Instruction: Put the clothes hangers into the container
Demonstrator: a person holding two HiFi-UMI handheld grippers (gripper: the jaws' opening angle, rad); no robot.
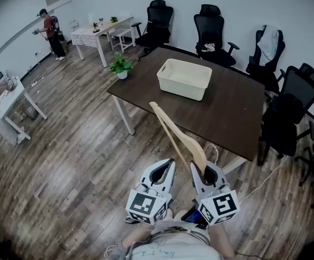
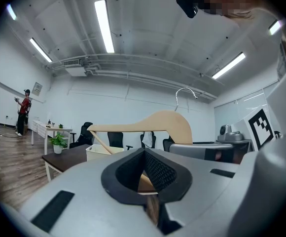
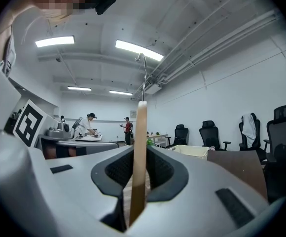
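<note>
Your right tool [image 1: 203, 170] clamps the wooden hanger [image 1: 174, 134] by its end, and your left tool [image 1: 169, 163] is clenched empty. Swing fast and the hanger may pivot loose.

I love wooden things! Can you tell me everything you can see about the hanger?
The hanger looks like pale, smooth wood, flat and gently curved, with a thin silver hook at its wide middle. The right tongs are shut on that middle part and hold it in the air. One long arm slants out toward the table, above the floor. Nothing else touches it.
</note>
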